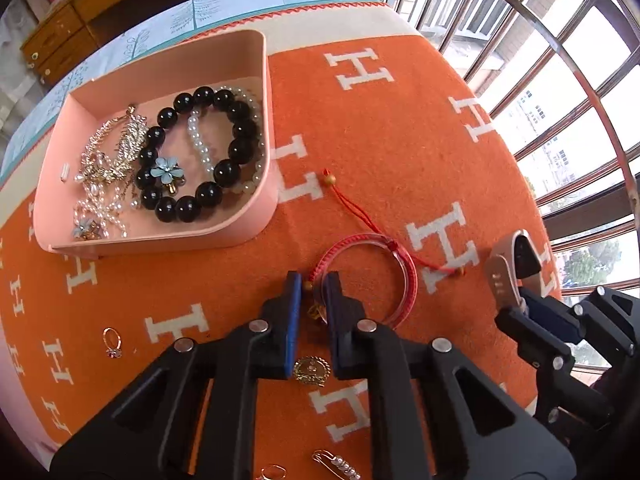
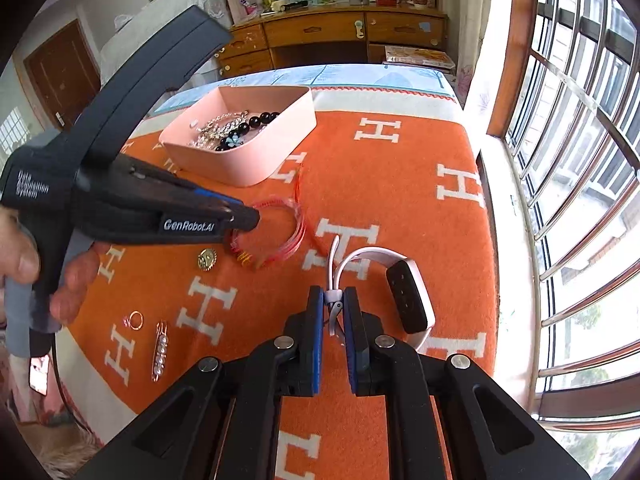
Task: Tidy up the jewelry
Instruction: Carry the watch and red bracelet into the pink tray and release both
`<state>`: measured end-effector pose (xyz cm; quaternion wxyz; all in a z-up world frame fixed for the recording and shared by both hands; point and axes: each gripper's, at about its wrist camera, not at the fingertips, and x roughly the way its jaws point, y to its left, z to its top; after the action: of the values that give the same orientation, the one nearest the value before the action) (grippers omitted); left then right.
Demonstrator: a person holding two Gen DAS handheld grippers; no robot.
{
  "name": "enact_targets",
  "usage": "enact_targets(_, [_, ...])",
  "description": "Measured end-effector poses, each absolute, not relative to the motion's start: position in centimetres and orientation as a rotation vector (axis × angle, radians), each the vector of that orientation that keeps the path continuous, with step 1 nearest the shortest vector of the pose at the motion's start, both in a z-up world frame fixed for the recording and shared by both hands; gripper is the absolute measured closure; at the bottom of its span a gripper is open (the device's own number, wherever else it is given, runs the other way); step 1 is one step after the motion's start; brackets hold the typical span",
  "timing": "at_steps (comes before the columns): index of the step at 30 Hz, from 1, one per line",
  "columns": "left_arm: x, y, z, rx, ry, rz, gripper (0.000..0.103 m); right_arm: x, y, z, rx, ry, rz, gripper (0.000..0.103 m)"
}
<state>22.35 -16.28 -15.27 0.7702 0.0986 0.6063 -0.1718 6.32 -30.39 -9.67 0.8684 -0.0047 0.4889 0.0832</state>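
1. Your left gripper (image 1: 313,286) is nearly shut around the near edge of the red bracelet (image 1: 370,274), low in the frame's centre; whether it truly pinches I cannot tell.
2. The pink tray (image 1: 256,200) lies to the upper left of those fingers (that way the bracelet goes).
3. Your right gripper (image 2: 334,306) is clamped on the watch (image 2: 410,296) strap, lower centre.

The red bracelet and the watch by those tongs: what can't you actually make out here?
- Red bracelet: its near edge sits behind the left tongs in the left wrist view; in the right wrist view it is blurred.
- Pink watch: the strap's end disappears between the right tongs; its dark face is unreadable.
- Pink tray: the near wall hides part of the contents, right wrist view.
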Motion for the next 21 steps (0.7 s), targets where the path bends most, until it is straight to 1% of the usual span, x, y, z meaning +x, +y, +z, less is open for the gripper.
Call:
enact_targets(6, [22.0,-15.4,-13.9,0.204,1.270,-0.377,0.094,6.9,-30.2,-9.0,0.004,1.009,0.161,0.094])
enact_targets(11, [21.2,-14.6,-10.5,0.220,1.202,-0.391,0.094,7.5,-29.8,-7.1,0.000,0.974,0.151,0.094])
enact_targets(15, [21.7,-12.7,-7.0,0.206,1.135,-0.364,0.094,8.7,-28.8,-4.4,-0.006,0.922,0.159,0.094])
enact_targets(21, [25.1,-7.8,-1.9,0.147,1.052,-0.257,0.094,11.4,-26.2,0.4,0.013,0.830,0.201,0.094])
